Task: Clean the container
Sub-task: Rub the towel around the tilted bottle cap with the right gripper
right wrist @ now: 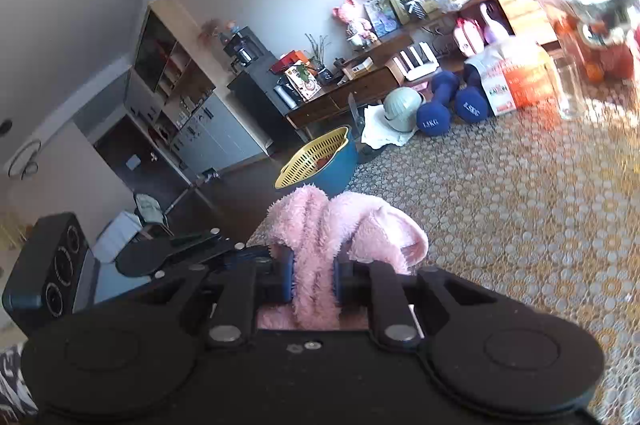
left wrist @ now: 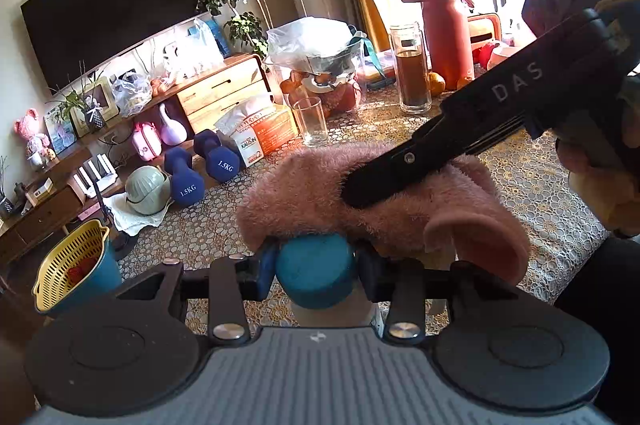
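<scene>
Pink fluffy cloth (right wrist: 320, 245) is pinched between the fingers of the right gripper (right wrist: 314, 283), its folds standing up past the tips. Seen from the left wrist, that cloth (left wrist: 320, 197) drapes over the top of the container (left wrist: 316, 271), whose blue cap is clamped by the left gripper (left wrist: 316, 265) near the camera, above the patterned tablecloth (left wrist: 540, 193). Farther off stand a glass (left wrist: 312, 121) and a red flask (left wrist: 444, 33). Dumbbells (left wrist: 200, 165) lie far left.

"1.5kg" on both blue dumbbells (left wrist: 202, 165); "das" on the right gripper (left wrist: 352, 199); "kaixin" on a box (left wrist: 250, 147).
</scene>
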Available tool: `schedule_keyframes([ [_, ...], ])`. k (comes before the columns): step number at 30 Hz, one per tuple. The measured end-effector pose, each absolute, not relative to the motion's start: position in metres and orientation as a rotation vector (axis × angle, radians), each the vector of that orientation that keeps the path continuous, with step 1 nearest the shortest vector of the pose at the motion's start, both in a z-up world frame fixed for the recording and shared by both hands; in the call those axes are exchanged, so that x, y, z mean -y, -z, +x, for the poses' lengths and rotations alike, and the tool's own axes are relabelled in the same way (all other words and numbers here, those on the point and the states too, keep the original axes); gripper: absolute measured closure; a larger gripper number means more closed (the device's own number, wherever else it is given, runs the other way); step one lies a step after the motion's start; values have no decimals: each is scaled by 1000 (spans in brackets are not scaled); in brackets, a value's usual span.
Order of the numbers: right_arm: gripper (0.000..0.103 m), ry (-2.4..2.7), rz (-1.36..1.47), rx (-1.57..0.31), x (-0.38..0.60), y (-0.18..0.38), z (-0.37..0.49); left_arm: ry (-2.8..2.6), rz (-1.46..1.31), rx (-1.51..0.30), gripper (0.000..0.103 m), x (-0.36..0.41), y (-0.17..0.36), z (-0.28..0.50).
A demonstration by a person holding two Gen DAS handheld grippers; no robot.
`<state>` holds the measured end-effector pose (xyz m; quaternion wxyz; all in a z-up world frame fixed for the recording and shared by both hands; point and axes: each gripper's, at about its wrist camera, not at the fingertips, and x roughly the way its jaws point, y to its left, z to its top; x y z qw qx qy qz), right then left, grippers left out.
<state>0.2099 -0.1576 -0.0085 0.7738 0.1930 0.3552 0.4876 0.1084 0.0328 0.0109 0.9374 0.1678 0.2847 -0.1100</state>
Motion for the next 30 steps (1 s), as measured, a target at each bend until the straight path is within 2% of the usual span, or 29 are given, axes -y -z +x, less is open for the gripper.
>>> schedule_keyframes([
  [10,86,-1048,758,-985,157,79,231,179,209,-557,62,-62,-10,92],
  [15,86,-987,728,-1025,152,98,226,170,176,-545,62,-69,-8,87],
  [18,86,-935,600,-1033,147,104,221,173,180,-542,62,-69,-8,87],
  [24,86,-926,323,-891,139,70,201,173,196,-542,62,-64,-8,94],
  [30,87,-966,317,-743,156,21,189,167,211,-539,62,-58,-7,98],
])
